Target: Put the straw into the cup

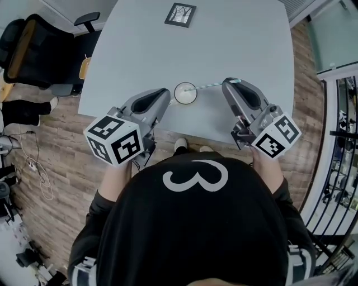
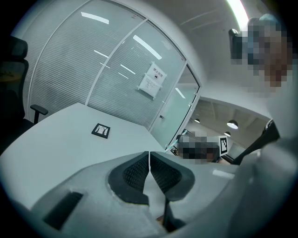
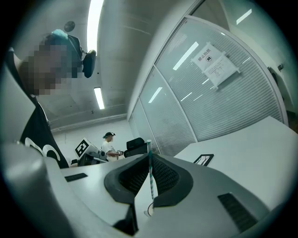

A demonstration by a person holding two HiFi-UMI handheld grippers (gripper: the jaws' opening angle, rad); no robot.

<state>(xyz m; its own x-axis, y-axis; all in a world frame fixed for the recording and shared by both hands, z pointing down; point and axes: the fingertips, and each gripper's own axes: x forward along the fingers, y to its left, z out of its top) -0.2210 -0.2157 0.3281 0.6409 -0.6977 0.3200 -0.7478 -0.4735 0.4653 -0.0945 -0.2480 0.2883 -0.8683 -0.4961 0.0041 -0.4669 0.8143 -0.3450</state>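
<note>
A white cup (image 1: 185, 94) stands near the front edge of the grey table (image 1: 235, 39). A teal-and-white striped straw (image 1: 208, 85) runs from the cup's rim rightward into my right gripper (image 1: 230, 82), which is shut on its far end. In the right gripper view the straw (image 3: 150, 176) stands pinched between the pads, with the cup's rim (image 3: 148, 211) just showing below it. My left gripper (image 1: 166, 93) sits close beside the cup's left side; whether it touches is unclear. In the left gripper view its jaws (image 2: 149, 154) are shut with nothing between them.
A small black-framed card (image 1: 180, 14) lies at the table's far side, also seen as the card (image 2: 101, 130) and the card (image 3: 203, 159). A black office chair (image 1: 39, 50) stands off the table's left. Glass partitions with blinds surround the table. A person (image 3: 109, 145) sits far behind.
</note>
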